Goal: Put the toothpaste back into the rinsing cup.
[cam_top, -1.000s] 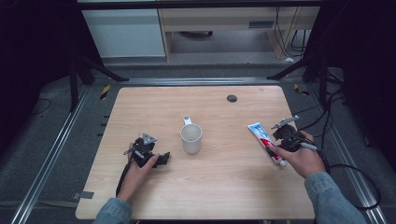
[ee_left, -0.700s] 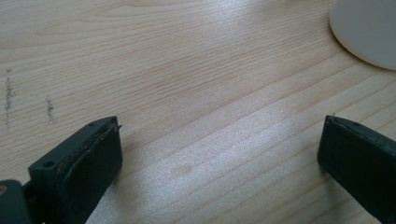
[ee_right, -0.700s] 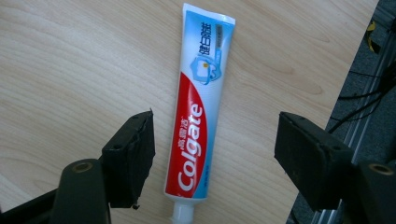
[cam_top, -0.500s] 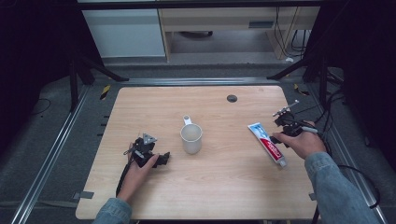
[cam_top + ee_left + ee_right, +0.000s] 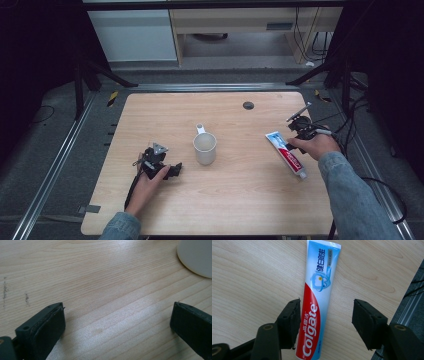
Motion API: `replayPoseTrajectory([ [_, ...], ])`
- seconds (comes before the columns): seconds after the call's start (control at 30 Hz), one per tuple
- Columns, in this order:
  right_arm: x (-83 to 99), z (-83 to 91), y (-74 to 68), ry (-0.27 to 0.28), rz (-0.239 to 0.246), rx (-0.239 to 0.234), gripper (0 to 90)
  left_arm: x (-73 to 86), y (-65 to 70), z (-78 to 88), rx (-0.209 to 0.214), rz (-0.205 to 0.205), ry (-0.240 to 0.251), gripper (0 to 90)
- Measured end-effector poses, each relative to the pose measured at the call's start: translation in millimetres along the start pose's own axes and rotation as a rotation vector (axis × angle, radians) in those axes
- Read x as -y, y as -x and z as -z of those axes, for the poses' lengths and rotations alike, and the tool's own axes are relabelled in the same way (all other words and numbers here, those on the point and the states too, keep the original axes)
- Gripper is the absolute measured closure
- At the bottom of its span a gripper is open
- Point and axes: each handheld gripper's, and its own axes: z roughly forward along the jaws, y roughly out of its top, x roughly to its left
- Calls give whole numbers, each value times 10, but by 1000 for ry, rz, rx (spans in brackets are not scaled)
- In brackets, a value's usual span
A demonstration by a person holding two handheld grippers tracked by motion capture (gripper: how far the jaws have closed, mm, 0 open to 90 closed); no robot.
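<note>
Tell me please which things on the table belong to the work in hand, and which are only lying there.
In the work:
- toothpaste tube, lying flat between the jaws of the right gripper, which have just been closing, not yet pressing on it
- probably the white cup, mid-table

Lying about:
- dark round spot near the far edge
- left gripper, resting open on the table

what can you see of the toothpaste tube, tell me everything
The toothpaste tube is a soft, glossy tube, red at the cap half with white Colgate lettering, light blue and white toward the flat crimped end. It lies flat on the wooden table near the right edge, cap toward the person. It lies between the jaws of the right hand-held gripper, which have just been closing; the left jaw is at its edge, the right apart.
</note>
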Motion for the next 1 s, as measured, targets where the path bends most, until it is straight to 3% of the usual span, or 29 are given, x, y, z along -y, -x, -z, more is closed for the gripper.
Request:
replayPoseTrajectory([
  [0.4, -102, -101, 11, -53, -17, -27, 400, 0, -1, -2, 1, -1, 1, 0],
  [0.77, -148, -217, -18, -89, -4, -48, 387, 0, -2, -1, 1, -2, 0, 0],
  [1.0, -173, -306, -9, -105, -28, -41, 373, -1, -3, -2, 2, -3, 0, 0],
])
